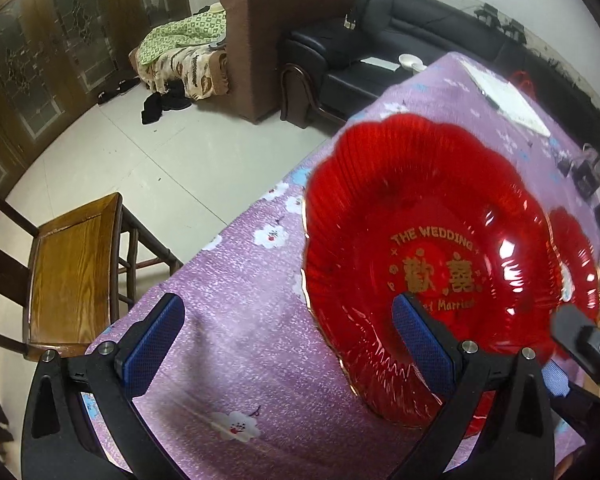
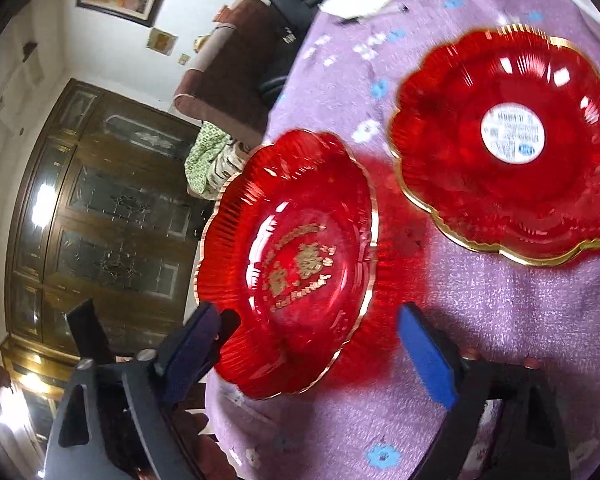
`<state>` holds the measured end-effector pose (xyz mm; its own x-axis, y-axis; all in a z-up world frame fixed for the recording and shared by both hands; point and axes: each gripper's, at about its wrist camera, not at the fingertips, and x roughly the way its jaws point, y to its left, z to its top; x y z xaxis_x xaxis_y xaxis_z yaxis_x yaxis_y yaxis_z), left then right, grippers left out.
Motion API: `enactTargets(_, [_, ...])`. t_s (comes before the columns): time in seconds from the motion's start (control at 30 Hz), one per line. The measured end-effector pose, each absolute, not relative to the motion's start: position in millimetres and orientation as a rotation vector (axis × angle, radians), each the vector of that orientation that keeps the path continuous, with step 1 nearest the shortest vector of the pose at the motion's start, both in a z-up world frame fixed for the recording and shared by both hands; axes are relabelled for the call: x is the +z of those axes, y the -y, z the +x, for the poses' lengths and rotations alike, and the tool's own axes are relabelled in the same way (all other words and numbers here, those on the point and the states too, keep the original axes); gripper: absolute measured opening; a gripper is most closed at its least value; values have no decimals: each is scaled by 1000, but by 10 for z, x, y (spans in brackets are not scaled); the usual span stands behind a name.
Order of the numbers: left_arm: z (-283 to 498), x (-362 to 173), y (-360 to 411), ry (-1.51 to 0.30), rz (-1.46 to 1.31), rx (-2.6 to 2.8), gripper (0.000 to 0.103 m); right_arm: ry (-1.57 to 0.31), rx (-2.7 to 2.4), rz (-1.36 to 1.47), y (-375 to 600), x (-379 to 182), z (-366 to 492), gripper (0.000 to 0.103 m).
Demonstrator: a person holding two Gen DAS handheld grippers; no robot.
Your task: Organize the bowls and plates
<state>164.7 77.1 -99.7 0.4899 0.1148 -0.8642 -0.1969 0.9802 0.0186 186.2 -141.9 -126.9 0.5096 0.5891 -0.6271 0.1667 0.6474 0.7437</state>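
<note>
Now both tools gape wide, left tool [image 1: 296, 344] and right tool [image 2: 316, 356] straddling the lettered red plate's [image 1: 428, 248] rim, gripping nothing.

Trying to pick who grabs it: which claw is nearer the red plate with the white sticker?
Right. The right claw straddles the near rim of the lettered plate, with the sticker plate just beyond it; the left claw sits across the lettered plate from it.

Right gripper [image 2: 308, 344]: blue pads spread wide, straddling the near rim of a red scalloped plate with gold lettering [image 2: 296, 264]. Second red plate [image 2: 508, 184], gold-rimmed, round white label at centre, beyond and to the right. Both on a purple floral tablecloth [image 2: 500, 320]
</note>
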Motion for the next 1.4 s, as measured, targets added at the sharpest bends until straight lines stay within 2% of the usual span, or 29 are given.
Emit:
enactTargets(0.03, [1647, -1012, -764, -1042, -83, 189, 103, -1052, 298, 886, 1440, -1349, 1891, 75])
enactTargets(0.1, [1646, -1049, -745, -1046, -82, 182, 97, -1088, 289, 924, 1479, -1487, 1918, 54])
enactTargets(0.17, [1647, -1076, -740, -1050, -96, 168, 85, -1080, 283, 942, 1521, -1539, 1931, 48])
enactTargets(0.23, [1647, -1075, -722, -1037, -89, 171, 79, -1082, 280, 921, 1512, -1548, 1959, 41])
enactTargets(0.3, [1646, -1066, -688, -1023, -77, 165, 69, -1088, 274, 900, 1485, -1565, 1970, 27])
enactTargets(0.4, [1644, -1050, -646, -998, -61, 151, 50, -1081, 277, 887, 1463, -1573, 1956, 21])
enactTargets(0.47, [1647, -1039, -641, -984, -72, 132, 29, -1069, 281, 864, 1433, -1546, 1944, 19])
enactTargets(0.5, [1662, -1045, -643, -990, -94, 103, 22, -1059, 273, 839, 1410, -1526, 1931, 19])
enactTargets(0.77, [1588, -1055, -683, -1016, -120, 70, 20, -1040, 254, 763, 1288, -1387, 1840, 19])
enactTargets(1.1, [929, -1012, -1034, -1066, -113, 88, 22, -1123, 342, 728, 994, -1338, 1509, 20])
enactTargets(1.13, [902, -1010, -1047, -1068, -106, 94, 24, -1131, 356, 716, 925, -1335, 1472, 20])
enactTargets(1.17, [874, -1016, -1069, -1084, -97, 102, 31, -1139, 369, 706, 871, -1340, 1463, 20])
enactTargets(1.23, [848, -994, -1091, -1087, -98, 87, 34, -1145, 391, 711, 817, -1348, 1454, 24])
enactTargets(1.27, [821, -972, -1086, -1091, -89, 98, 44, -1142, 393, 707, 811, -1331, 1445, 26])
enactTargets(1.33, [709, -897, -1097, -1078, -51, 137, 63, -1118, 398, 670, 831, -1259, 1419, 35])
enactTargets(1.4, [569, -819, -1129, -1030, -26, 145, 64, -1064, 392, 679, 956, -1170, 1354, 50])
